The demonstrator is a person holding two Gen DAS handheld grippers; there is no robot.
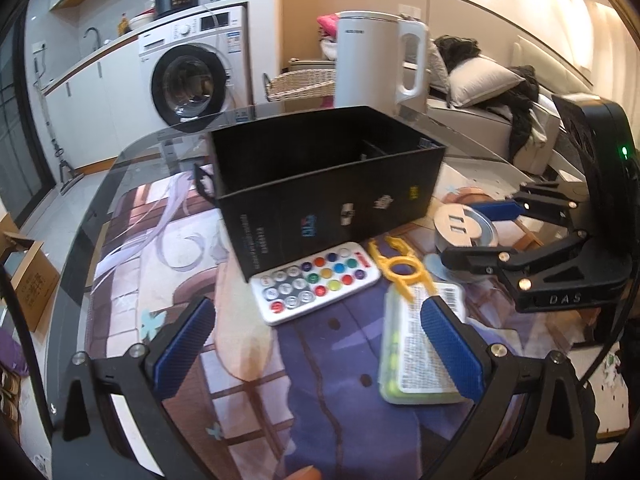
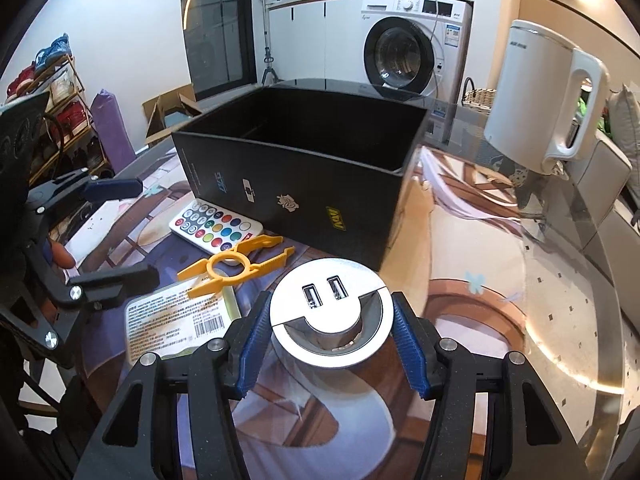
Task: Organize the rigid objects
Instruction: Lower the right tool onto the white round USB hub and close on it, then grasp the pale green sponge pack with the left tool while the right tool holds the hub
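Note:
My right gripper (image 2: 332, 340) is shut on a round silver USB socket (image 2: 328, 312), its blue pads (image 2: 408, 344) pressed against both sides of the rim. The left wrist view shows the same grip from the side, with the right gripper (image 1: 472, 234) around the socket (image 1: 466, 226). My left gripper (image 1: 320, 344) is open above the mat and holds nothing. Its right pad (image 1: 452, 348) hangs over a labelled green packet (image 1: 412, 344). Ahead lie a white remote (image 1: 316, 284) with coloured buttons and a yellow plastic tool (image 1: 400, 268). Behind them stands an open black box (image 1: 328, 184).
A white kettle (image 2: 544, 96) stands on the glass table (image 2: 580, 280) to the right of the black box (image 2: 300, 168). A printed mat (image 2: 460, 320) covers the table. Beyond the edge are a washing machine (image 2: 408, 52), a cardboard box (image 2: 168, 112) and a shoe rack (image 2: 56, 92).

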